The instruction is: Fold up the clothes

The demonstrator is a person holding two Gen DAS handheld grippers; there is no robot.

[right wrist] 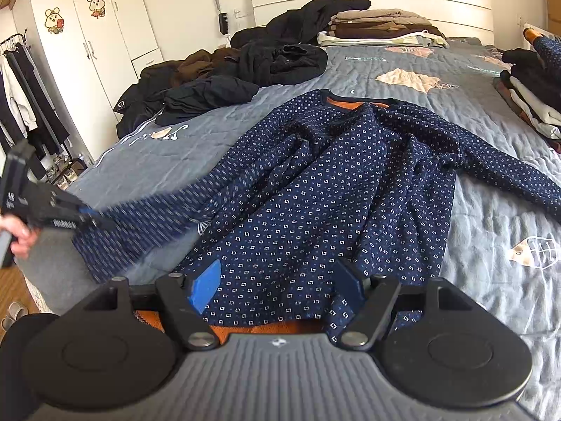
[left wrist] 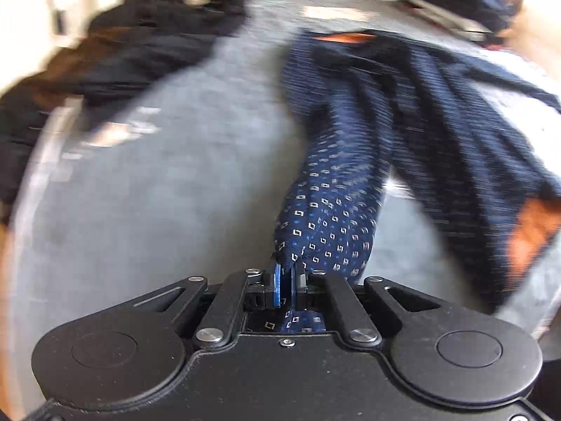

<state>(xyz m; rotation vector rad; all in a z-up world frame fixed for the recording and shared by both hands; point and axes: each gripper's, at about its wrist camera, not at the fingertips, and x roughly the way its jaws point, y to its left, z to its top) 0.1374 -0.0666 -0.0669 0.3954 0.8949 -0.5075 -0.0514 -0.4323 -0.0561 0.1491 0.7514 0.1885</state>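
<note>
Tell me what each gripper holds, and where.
Left gripper: shut on the end of one sleeve of the navy patterned top. Right gripper: open over the hem, holding nothing.

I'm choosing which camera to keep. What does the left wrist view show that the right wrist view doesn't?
Only left wrist: the left gripper jaws shut on the sleeve, seen close.
Only right wrist: the right gripper open over the hem, the wardrobe, folded stacks.
Both: the navy patterned sweater, the grey bedspread, dark clothes piles.
</note>
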